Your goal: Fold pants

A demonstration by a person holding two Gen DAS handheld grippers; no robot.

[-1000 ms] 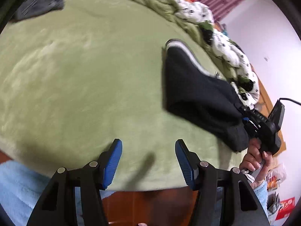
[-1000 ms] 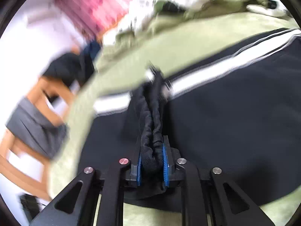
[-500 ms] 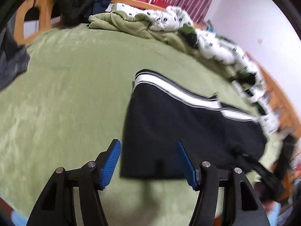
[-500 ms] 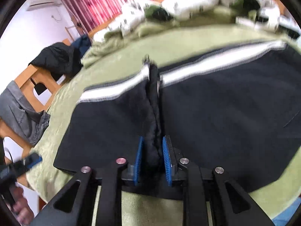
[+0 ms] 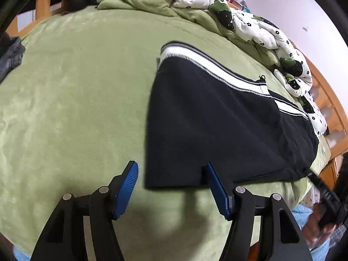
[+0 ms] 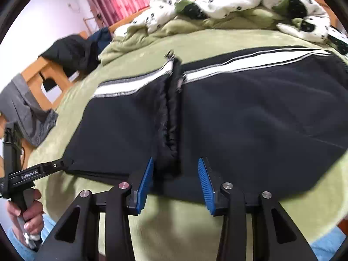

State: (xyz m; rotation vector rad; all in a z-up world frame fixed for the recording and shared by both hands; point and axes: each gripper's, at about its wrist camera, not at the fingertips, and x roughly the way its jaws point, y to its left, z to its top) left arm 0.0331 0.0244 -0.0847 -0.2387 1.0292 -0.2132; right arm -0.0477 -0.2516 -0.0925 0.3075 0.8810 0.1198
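Observation:
Black pants with a white side stripe (image 5: 217,121) lie folded flat on the green bed blanket (image 5: 76,100). My left gripper (image 5: 171,187) is open and empty, hovering over the pants' near left corner. In the right wrist view the pants (image 6: 250,119) fill the middle, with a bunched black ridge (image 6: 171,117) running toward me. My right gripper (image 6: 176,180) is open, its blue pads on either side of the near end of that ridge, not clamping it. The left gripper (image 6: 58,165) shows at the pants' left corner.
A rumpled white spotted quilt and green blanket (image 5: 217,6) lie along the far side of the bed. Dark clothes (image 6: 71,52) and grey clothes (image 6: 24,113) hang on wooden chairs at the left. The wooden bed frame (image 5: 326,100) runs along the right.
My right gripper has opened and let go of the bunched pants fabric. My left gripper has moved in over the pants' near left corner. The pants now lie flat.

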